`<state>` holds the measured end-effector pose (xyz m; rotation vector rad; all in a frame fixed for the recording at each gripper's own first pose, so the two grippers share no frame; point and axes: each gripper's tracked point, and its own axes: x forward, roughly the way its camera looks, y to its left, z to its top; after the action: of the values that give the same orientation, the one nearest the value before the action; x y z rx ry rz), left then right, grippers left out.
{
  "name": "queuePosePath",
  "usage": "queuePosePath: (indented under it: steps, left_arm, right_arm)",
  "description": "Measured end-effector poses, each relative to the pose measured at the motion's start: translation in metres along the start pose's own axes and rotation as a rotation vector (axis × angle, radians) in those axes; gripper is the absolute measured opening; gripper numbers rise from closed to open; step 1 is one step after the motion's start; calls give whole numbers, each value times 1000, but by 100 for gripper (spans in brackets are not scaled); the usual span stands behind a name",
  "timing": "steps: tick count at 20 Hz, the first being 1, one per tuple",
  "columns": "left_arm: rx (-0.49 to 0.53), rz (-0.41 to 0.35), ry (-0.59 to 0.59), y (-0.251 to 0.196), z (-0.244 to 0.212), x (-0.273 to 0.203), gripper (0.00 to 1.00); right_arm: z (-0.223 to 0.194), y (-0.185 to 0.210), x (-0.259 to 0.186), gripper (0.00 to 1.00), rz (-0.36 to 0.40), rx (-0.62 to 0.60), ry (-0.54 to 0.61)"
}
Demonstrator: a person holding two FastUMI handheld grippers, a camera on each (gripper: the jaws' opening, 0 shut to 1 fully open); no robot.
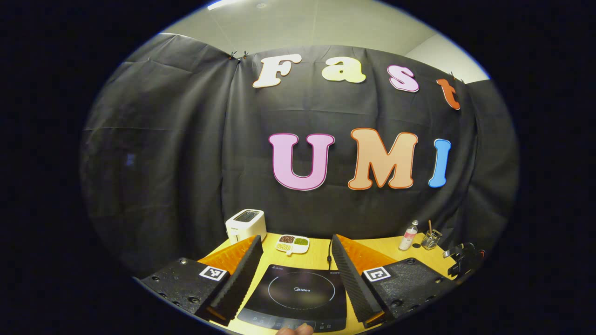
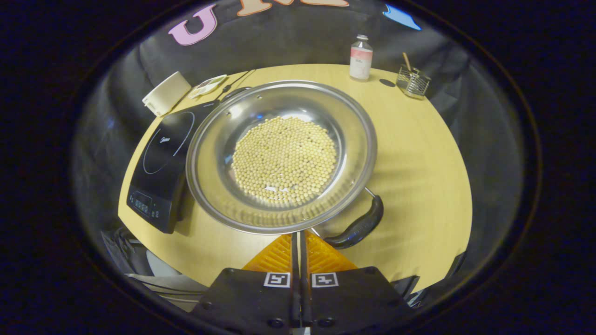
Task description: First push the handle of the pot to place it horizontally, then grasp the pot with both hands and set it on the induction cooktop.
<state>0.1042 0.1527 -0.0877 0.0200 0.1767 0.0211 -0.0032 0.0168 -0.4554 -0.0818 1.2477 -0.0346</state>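
Fingers pressed together, the right gripper [image 2: 299, 242] hovers at the near rim of the bean-filled pot [image 2: 281, 156], whose handle [image 2: 357, 226] curves just right of its tips. The pot sits beside the induction cooktop [image 2: 160, 160]. The left gripper [image 1: 296, 272], jaws spread, waits above that cooktop, farther from the handle.

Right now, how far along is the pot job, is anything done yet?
Nothing looks finished. The pot, full of beans, sits on the table beside the induction cooktop, not on it. In hand: the right hand-held gripper, fingers closed together, is at the pot's near rim by its handle. The left hand-held gripper is open above the cooktop. Left: turning the handle, the two-handed lift.
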Motion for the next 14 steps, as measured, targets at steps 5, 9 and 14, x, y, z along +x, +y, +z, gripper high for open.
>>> queuePosePath:
  steps: [5,9,14]
  left_arm:
    - [-32,-23,5,9,-6,1,91]
    - [-63,-64,24,0,-17,2,91]
    - [-73,-65,36,-8,-20,11,91]
  right_arm:
    - [8,-25,5,3,-82,32,6]
    - [20,-46,7,0,-143,25,11]
    - [48,-76,15,0,-165,48,6]
